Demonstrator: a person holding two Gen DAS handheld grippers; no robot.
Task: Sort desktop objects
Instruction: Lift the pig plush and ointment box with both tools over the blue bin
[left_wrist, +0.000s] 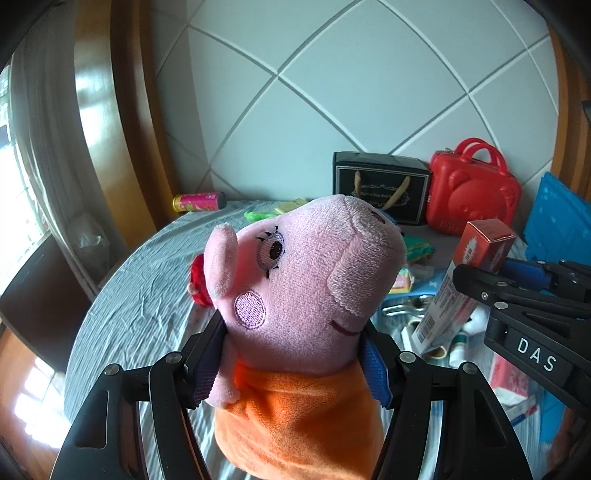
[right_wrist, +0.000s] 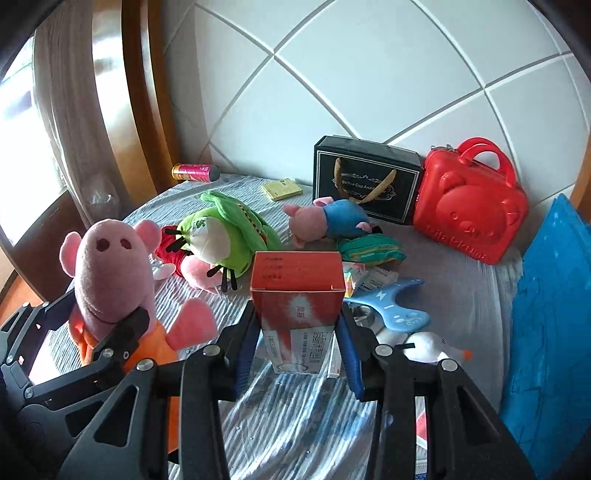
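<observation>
My left gripper (left_wrist: 291, 354) is shut on a pink pig plush (left_wrist: 295, 273) in an orange dress, gripping it at the neck and holding it upright above the table. The right wrist view shows the same plush (right_wrist: 110, 269) at the left, between the left gripper's fingers (right_wrist: 125, 328). A tall red and white carton (right_wrist: 297, 295) stands upright in my right gripper (right_wrist: 297, 332), whose blue pads press on its two sides. In the left wrist view the carton (left_wrist: 480, 251) and right gripper (left_wrist: 491, 273) are at the right edge.
On the grey striped cloth (right_wrist: 295, 417) lie a green plush (right_wrist: 229, 236), a small pig plush in blue (right_wrist: 332, 218), a blue gadget (right_wrist: 391, 306) and a white bird plush (right_wrist: 436, 349). A black gift bag (right_wrist: 365, 181) and red bear case (right_wrist: 469, 206) stand at the back. A blue panel (right_wrist: 550, 314) is at the right.
</observation>
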